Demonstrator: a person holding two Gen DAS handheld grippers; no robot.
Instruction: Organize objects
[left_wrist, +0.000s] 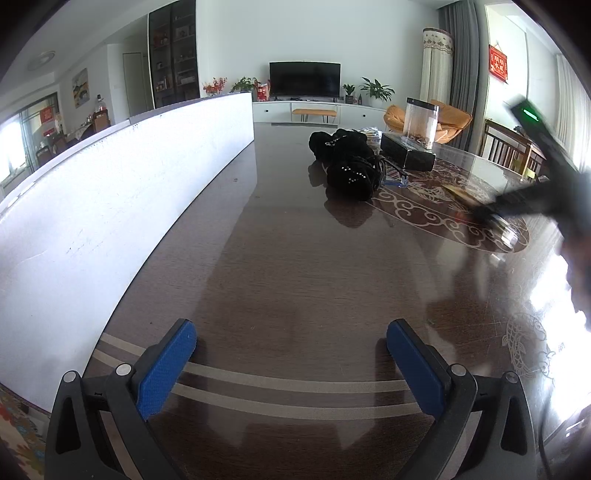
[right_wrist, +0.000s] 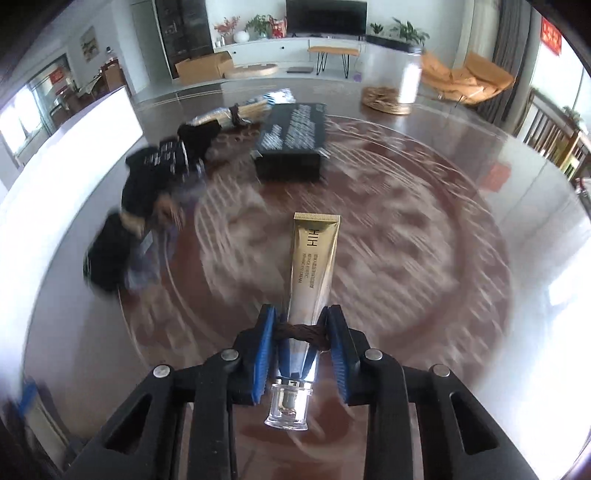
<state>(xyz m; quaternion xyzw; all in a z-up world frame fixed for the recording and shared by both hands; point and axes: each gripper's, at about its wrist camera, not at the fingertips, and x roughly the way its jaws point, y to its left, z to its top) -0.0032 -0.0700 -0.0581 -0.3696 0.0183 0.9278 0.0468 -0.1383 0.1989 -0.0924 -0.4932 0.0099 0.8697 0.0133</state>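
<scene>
A gold cream tube (right_wrist: 314, 254) with a clear cap (right_wrist: 288, 410) is held over the patterned table top, crimped end pointing away. My right gripper (right_wrist: 301, 314) is shut on its lower part, with a blue pad on each side. A brown twisted band (right_wrist: 299, 329) crosses the tube between the pads. In the left wrist view the right gripper (left_wrist: 487, 216) is a dark blur at the right edge, with the tube (left_wrist: 458, 194) showing beside it. My left gripper (left_wrist: 291, 332) stands open low over the dark table (left_wrist: 295, 258), with nothing between its fingers.
A heap of black fuzzy items (left_wrist: 351, 162) lies mid-table, also blurred at the left of the right wrist view (right_wrist: 147, 184). Behind it are a black box (right_wrist: 291, 140), a clear canister (left_wrist: 421, 122) and a woven mat (right_wrist: 386, 99). A white panel (left_wrist: 110, 192) runs along the left side.
</scene>
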